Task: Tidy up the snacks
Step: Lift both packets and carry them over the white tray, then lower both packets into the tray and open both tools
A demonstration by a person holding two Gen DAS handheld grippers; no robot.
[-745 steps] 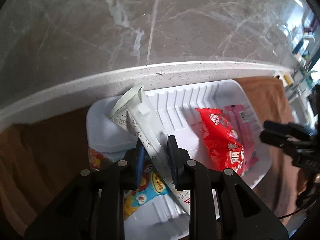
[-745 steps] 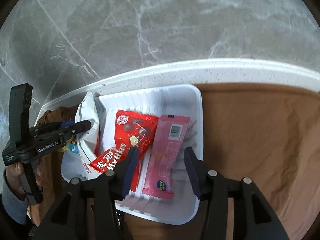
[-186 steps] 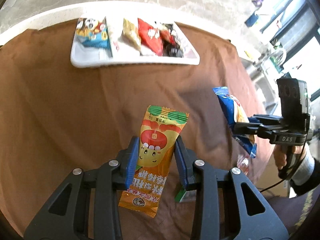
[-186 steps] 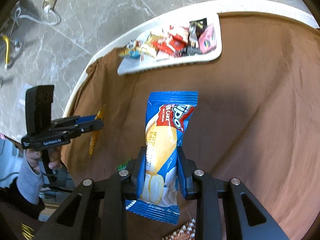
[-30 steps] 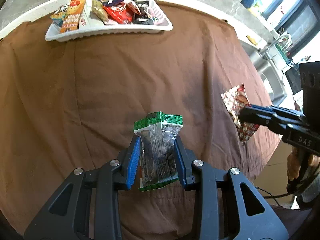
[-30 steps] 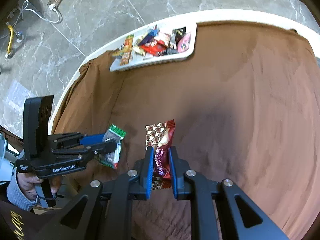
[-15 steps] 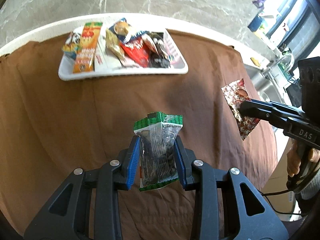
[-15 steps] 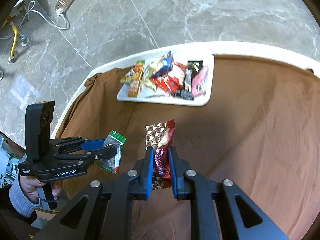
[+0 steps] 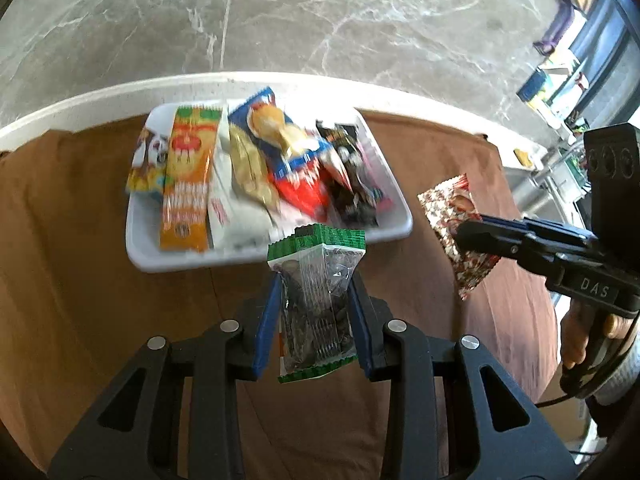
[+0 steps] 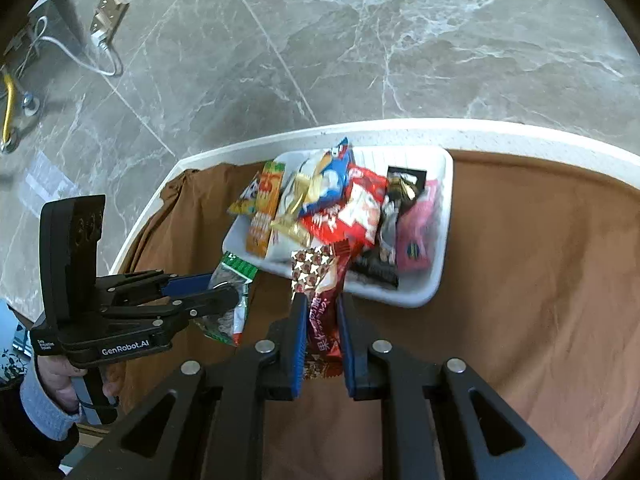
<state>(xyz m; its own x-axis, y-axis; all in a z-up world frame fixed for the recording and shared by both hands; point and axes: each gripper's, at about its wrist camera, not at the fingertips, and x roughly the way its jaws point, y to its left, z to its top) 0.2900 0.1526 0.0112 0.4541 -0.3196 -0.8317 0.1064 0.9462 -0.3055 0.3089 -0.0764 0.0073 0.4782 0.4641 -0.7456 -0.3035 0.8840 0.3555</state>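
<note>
**Left wrist and right wrist views: two packets carried toward the tray**

Left wrist view: the left gripper has its jaws closed narrowly on a clear green-topped seed packet, held upright above the brown cloth. The right gripper has its jaws nearly together, pinching a dark red star-printed packet; the same packet appears at the right of the left view, in the right gripper.

Compared with the frames one second earlier, the white tray now looks much larger and nearer in both views, and both packets sit just in front of its near rim; the grips are unchanged. An orange packet, a blue packet, a red packet and a black packet lie crowded in the tray, slightly blurred. A pink packet lies at its right end in the right wrist view.

Surface: the cloth covers a table with a white speckled edge. Beyond it lies grey marble floor, with a white power strip and cable at upper left. A bright window area shows at upper right of the left view.
</note>
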